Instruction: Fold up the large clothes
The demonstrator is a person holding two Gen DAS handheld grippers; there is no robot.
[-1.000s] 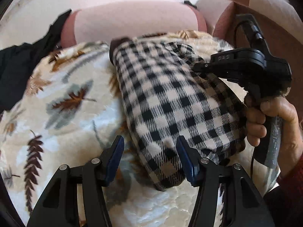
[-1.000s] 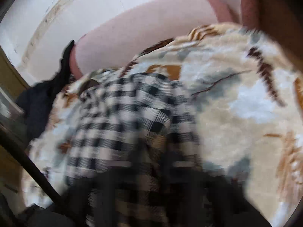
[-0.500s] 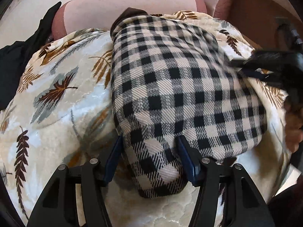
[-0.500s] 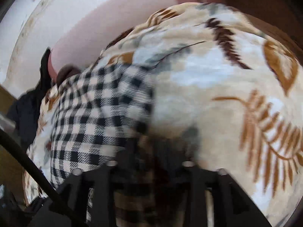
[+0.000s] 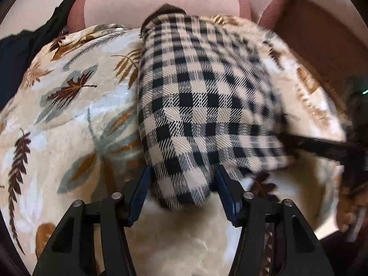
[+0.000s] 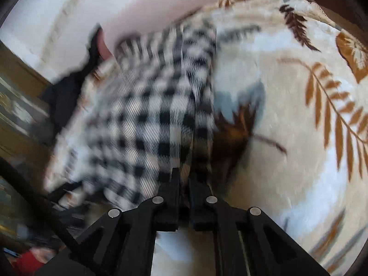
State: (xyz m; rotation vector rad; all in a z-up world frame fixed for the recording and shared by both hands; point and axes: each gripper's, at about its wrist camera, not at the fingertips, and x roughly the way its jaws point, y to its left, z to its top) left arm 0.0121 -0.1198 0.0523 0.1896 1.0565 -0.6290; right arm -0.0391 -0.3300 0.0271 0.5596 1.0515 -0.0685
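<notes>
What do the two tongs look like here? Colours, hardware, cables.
Left tongs: black angular plastic arms with triangular cut-outs, silver pivot screws, blue pads on the inner faces. Right tongs: same black frame and silver screws, pads look black. A black cable runs past on their left.

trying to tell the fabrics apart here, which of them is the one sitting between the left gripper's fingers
The black-and-white checked garment, its folded end between the left gripper. The leaf-print blanket lies under it; the black cloth sits far off.
</notes>
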